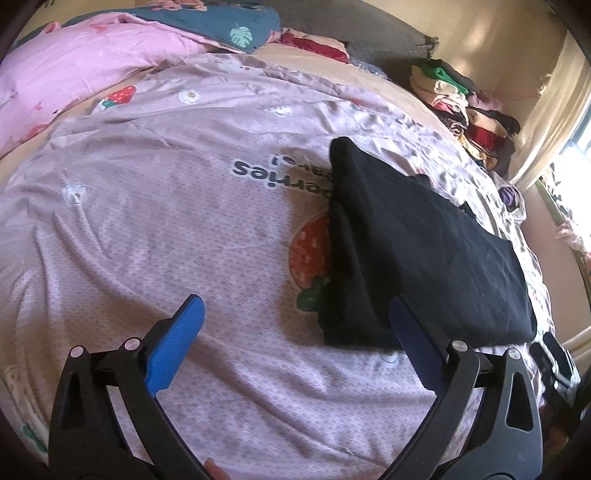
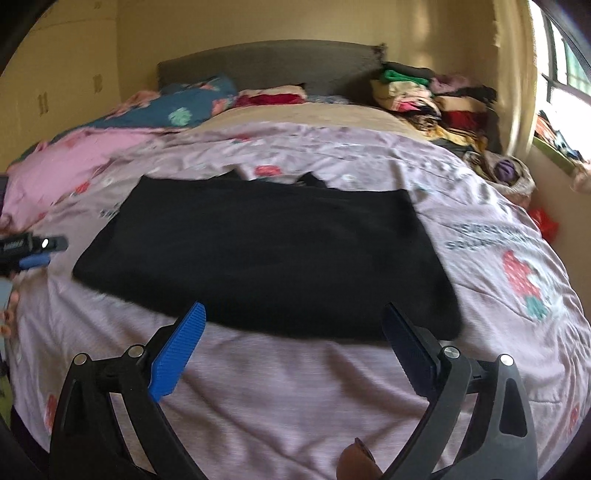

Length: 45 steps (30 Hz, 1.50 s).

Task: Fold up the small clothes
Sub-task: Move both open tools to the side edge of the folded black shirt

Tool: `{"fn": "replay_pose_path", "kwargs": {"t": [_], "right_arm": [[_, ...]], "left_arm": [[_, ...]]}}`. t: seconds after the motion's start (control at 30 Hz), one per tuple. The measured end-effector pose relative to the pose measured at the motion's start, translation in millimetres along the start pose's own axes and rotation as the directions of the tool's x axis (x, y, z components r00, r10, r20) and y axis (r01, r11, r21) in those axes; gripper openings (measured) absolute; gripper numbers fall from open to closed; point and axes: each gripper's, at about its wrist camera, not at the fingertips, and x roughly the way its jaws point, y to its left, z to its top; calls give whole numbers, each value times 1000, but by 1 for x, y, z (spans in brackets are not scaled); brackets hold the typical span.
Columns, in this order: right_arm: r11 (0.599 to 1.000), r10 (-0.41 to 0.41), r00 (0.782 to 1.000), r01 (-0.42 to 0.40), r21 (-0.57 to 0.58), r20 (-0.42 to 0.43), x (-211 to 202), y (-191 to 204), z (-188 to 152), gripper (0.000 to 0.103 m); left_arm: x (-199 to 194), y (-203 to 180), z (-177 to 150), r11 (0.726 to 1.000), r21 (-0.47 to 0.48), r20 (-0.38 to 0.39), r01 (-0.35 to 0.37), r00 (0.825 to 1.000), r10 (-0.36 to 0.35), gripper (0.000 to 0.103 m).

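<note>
A black garment (image 2: 266,254) lies folded into a flat rectangle on the lilac strawberry-print bedcover (image 2: 280,398). In the left wrist view the garment (image 1: 424,251) lies to the right, its near left edge doubled over. My left gripper (image 1: 295,328) is open and empty, just above the cover beside the garment's near left corner; it also shows at the left edge of the right wrist view (image 2: 35,254). My right gripper (image 2: 295,336) is open and empty, hovering at the garment's near edge.
A pink quilt (image 1: 74,70) and a blue leaf-print pillow (image 1: 221,22) lie at the head of the bed. A stack of folded clothes (image 2: 428,96) sits at the far right by the headboard. A window (image 2: 565,74) and the wall are on the right.
</note>
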Motion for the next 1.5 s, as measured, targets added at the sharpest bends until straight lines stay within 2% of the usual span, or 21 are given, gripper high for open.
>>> {"fn": "replay_pose_path", "kwargs": {"t": [0.2, 0.47, 0.63, 0.83, 1.1, 1.27, 1.5], "right_arm": [[993, 67, 997, -70, -96, -28, 13, 49, 3, 96], [960, 121, 991, -130, -248, -54, 30, 115, 9, 96], [937, 138, 988, -153, -313, -67, 40, 145, 14, 96], [898, 114, 990, -138, -417, -81, 55, 176, 14, 96], [860, 49, 996, -79, -504, -73, 79, 194, 12, 97], [853, 12, 998, -46, -520, -69, 97, 195, 21, 97], [860, 11, 997, -50, -507, -78, 121, 193, 37, 97]], "left_arm": [[7, 5, 8, 1000, -9, -11, -16, 1000, 16, 93], [14, -9, 34, 998, 47, 13, -50, 999, 50, 93], [25, -17, 45, 997, 72, 6, -42, 999, 41, 93], [40, -23, 60, 994, 99, -4, -51, 999, 52, 93], [60, -23, 72, 991, 116, -26, -64, 997, 68, 93], [69, -22, 78, 991, 114, -35, -72, 996, 77, 93], [86, -21, 87, 995, 93, -74, -34, 996, 41, 93]]}}
